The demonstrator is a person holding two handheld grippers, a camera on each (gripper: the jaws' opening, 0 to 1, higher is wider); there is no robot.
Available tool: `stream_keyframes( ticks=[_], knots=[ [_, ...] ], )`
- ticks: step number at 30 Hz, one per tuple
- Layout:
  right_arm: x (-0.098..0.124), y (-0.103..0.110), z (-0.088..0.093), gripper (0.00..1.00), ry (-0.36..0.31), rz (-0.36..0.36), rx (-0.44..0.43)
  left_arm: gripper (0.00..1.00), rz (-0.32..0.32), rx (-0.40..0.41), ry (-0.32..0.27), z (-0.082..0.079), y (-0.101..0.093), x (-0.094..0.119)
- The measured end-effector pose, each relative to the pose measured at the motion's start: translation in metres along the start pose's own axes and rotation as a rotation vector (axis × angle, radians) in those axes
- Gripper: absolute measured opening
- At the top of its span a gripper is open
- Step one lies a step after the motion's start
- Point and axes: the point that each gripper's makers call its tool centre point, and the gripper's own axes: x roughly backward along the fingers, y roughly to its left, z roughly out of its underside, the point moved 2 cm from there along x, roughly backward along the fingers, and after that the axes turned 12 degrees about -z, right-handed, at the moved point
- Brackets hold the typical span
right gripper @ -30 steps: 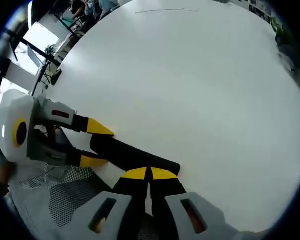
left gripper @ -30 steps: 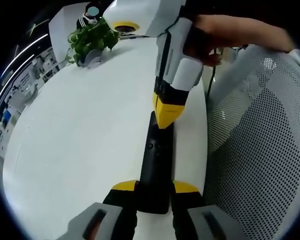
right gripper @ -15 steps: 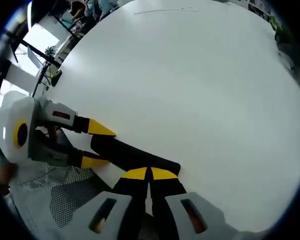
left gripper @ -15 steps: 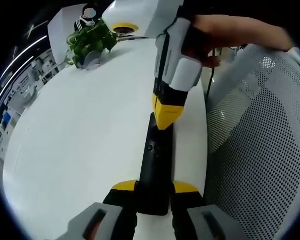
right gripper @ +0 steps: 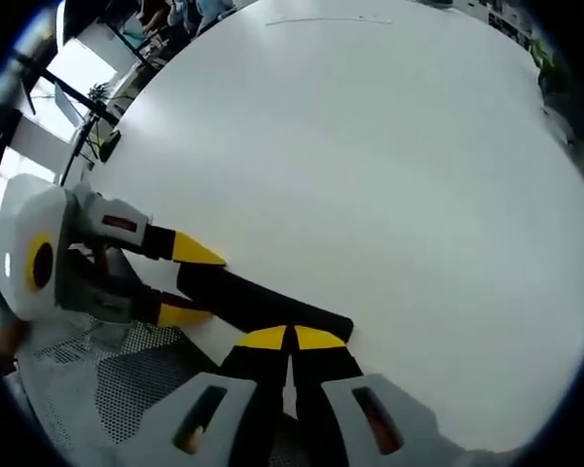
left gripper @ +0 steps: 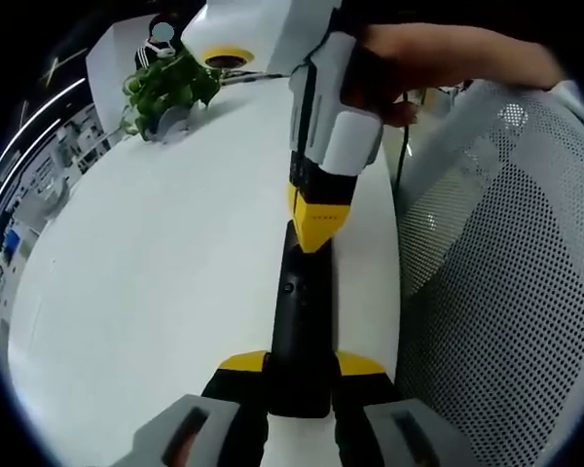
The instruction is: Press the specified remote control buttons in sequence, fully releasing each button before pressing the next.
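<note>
A slim black remote lies lengthwise on the white table, close to its right edge. My left gripper is shut on its near end, one yellow tip against each side. My right gripper reaches down from the top of the left gripper view, held by a hand, shut, its joined yellow tips touching the remote's far end just beyond two small buttons. In the right gripper view the right gripper rests shut on one end of the remote, and the left gripper clasps the other end.
A white mesh chair stands right beside the table edge, next to the remote. A potted green plant sits at the table's far end. The wide bare tabletop stretches away, with office furniture beyond it.
Barely anything. The left gripper view has shifted a little, and the right gripper's tips sit slightly further left on the remote's far end. Both grips stay the same.
</note>
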Motion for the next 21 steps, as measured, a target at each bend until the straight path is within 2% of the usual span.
stream_keyframes(
  ticks=[5, 14, 21],
  knots=[
    [0.0012, 0.0033, -0.0034, 0.00, -0.025, -0.011, 0.001, 0.24, 0.006, -0.009, -0.003, -0.0003, -0.0013, 0.0010],
    [-0.0066, 0.0043, 0.0030, 0.00, 0.033, 0.011, 0.042, 0.24, 0.020, -0.025, -0.008, -0.0016, -0.0043, 0.0003],
    [-0.0072, 0.0031, 0.0021, 0.00, 0.028, 0.017, 0.049, 0.24, 0.022, -0.021, -0.008, -0.0012, -0.0044, 0.0006]
  ],
)
